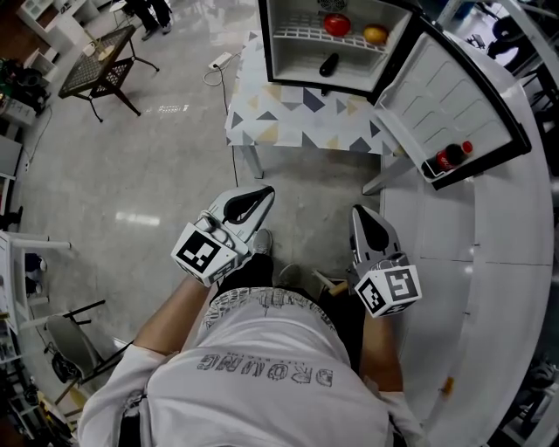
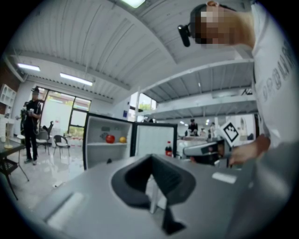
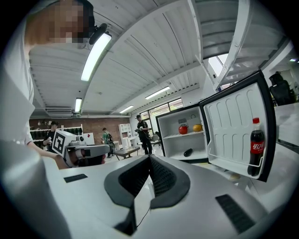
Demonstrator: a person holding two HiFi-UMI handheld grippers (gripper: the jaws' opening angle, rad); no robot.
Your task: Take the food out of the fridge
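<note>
The small fridge (image 1: 336,48) stands open on a table with a patterned cloth (image 1: 297,118), well ahead of me. On its shelf lie a red tomato (image 1: 337,24) and a yellow-orange fruit (image 1: 375,35). A dark oblong item (image 1: 328,64) rests on the floor of the fridge. A cola bottle (image 1: 450,157) stands in the door rack. My left gripper (image 1: 262,194) and right gripper (image 1: 358,211) hang side by side near my waist, both shut and holding nothing. The right gripper view shows the tomato (image 3: 183,129), the fruit (image 3: 197,127) and the bottle (image 3: 255,145).
A long white counter (image 1: 489,288) runs along the right, next to the open fridge door (image 1: 454,96). A dark wire table (image 1: 105,65) and a power strip (image 1: 220,60) are on the floor at the far left. People stand in the background (image 3: 141,133).
</note>
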